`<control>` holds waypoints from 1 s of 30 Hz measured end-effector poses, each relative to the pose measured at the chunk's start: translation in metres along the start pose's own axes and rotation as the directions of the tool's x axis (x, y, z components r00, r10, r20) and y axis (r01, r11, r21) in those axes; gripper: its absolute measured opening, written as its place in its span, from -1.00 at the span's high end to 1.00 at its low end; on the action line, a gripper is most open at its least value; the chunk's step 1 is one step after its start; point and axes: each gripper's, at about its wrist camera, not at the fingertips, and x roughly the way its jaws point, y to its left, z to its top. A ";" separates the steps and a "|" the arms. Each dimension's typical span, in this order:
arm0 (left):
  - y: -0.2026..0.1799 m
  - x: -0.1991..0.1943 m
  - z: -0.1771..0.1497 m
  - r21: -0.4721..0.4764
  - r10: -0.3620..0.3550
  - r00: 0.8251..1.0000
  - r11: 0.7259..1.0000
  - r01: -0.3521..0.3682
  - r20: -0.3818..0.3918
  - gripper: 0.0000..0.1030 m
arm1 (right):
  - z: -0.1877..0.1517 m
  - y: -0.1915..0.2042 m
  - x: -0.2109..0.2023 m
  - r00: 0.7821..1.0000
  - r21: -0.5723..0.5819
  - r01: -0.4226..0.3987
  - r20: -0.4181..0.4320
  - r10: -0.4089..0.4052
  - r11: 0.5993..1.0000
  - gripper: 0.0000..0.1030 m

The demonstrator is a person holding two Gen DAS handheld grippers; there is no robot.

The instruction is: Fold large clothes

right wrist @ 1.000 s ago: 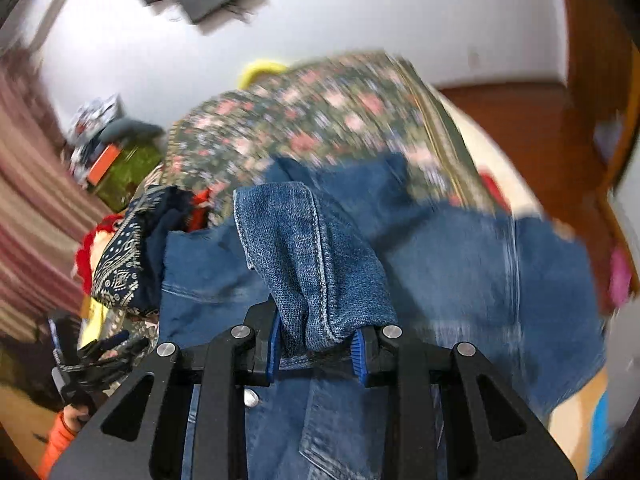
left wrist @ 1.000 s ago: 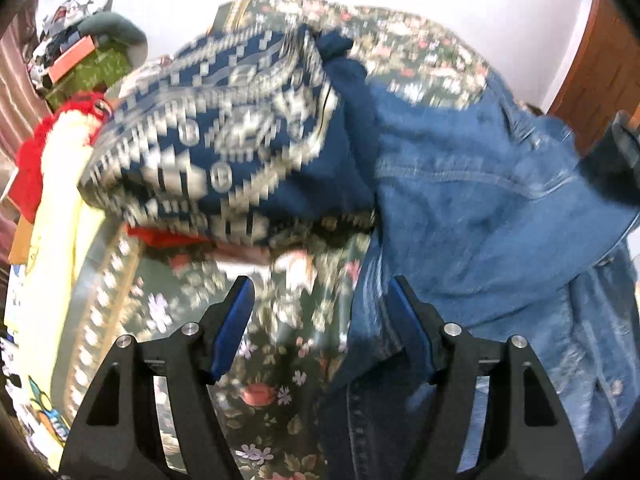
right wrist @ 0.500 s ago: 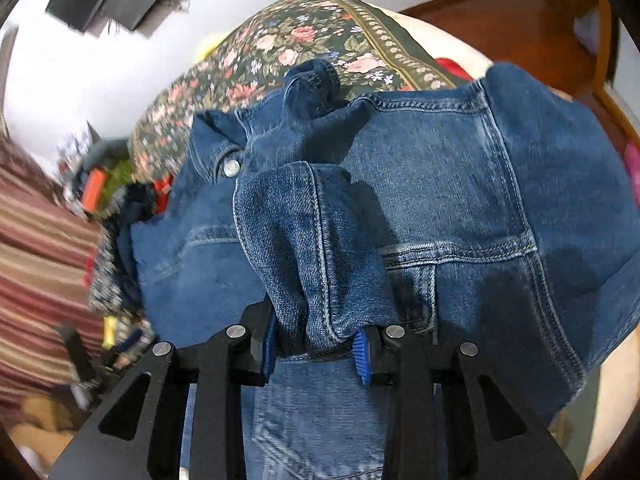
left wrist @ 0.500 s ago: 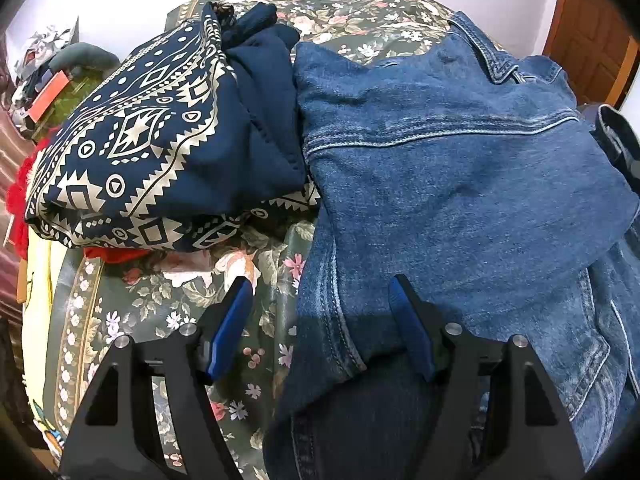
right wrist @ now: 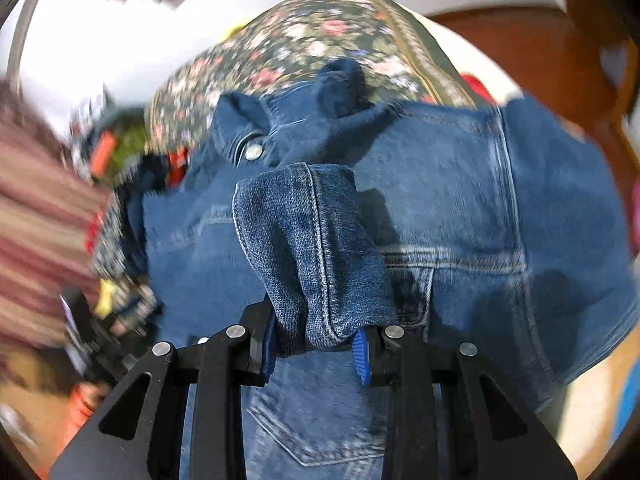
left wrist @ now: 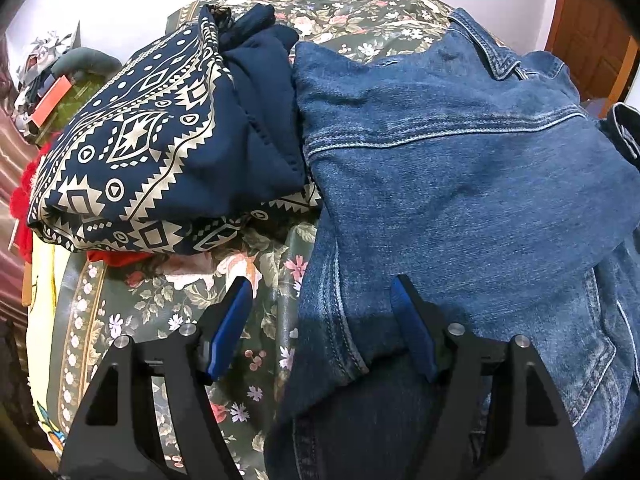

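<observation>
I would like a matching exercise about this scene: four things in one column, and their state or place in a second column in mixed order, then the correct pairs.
Column 1:
1. left hand-held gripper
2. right hand-held gripper
3. patterned navy cloth
4. denim jacket

Column 2:
A. folded, lying left of the jacket
B. open, over the jacket's edge
C. spread on the floral bedspread
D. shut on a denim sleeve

Pairs: 1-B, 2-D, 3-A, 4-C

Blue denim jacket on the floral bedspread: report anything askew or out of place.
The blue denim jacket lies rumpled, its left edge crowding the folded navy patterned garment. One cuffed denim sleeve is bunched up in the right tongs.
</observation>
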 end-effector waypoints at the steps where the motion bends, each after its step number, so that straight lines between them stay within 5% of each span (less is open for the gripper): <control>1: 0.000 0.000 0.000 0.000 0.001 1.000 1.000 -0.001 0.001 -0.40 | -0.001 0.009 0.001 0.999 -0.061 0.046 -0.012 -0.047 0.997 0.48; 3: 0.000 0.000 -0.001 -0.001 -0.001 1.000 1.000 0.001 0.002 -0.40 | -0.005 0.020 0.007 0.992 -0.151 0.119 -0.019 -0.123 0.981 0.48; 6: 0.001 0.000 -0.001 -0.007 -0.007 1.000 1.000 0.007 0.001 -0.40 | -0.008 0.014 0.019 0.990 -0.141 0.121 -0.054 -0.130 0.983 0.44; 10: 0.001 0.000 -0.001 -0.006 -0.004 1.000 1.000 0.004 -0.001 -0.40 | -0.011 -0.035 0.024 0.988 0.109 -0.114 -0.094 0.124 0.988 0.38; 14: 0.000 0.000 -0.001 0.006 0.008 1.000 1.000 -0.008 0.000 -0.40 | -0.019 -0.079 0.014 0.919 0.291 -0.344 -0.093 0.384 0.893 0.39; 16: 0.000 0.000 0.000 0.011 0.013 1.000 1.000 -0.013 -0.001 -0.40 | -0.023 -0.089 0.008 0.904 0.306 -0.370 -0.101 0.416 0.877 0.32; 17: -0.001 0.001 0.000 0.010 0.018 1.000 1.000 -0.018 -0.001 -0.40 | -0.024 -0.094 0.002 0.925 0.291 -0.317 -0.117 0.363 0.903 0.19; 19: -0.002 0.002 0.000 0.010 0.025 1.000 1.000 -0.025 -0.002 -0.40 | -0.030 -0.100 -0.014 0.975 0.229 -0.162 -0.111 0.191 0.960 -0.38; 23: -0.006 0.001 0.001 0.023 0.044 0.999 0.999 -0.044 0.001 -0.40 | -0.045 -0.131 -0.048 0.992 0.275 -0.092 -0.059 0.112 0.957 -0.38; 30: -0.007 0.000 0.005 0.034 0.063 0.998 0.997 -0.062 -0.001 -0.39 | -0.045 -0.104 -0.061 0.997 0.169 0.076 -0.020 -0.073 0.983 -0.38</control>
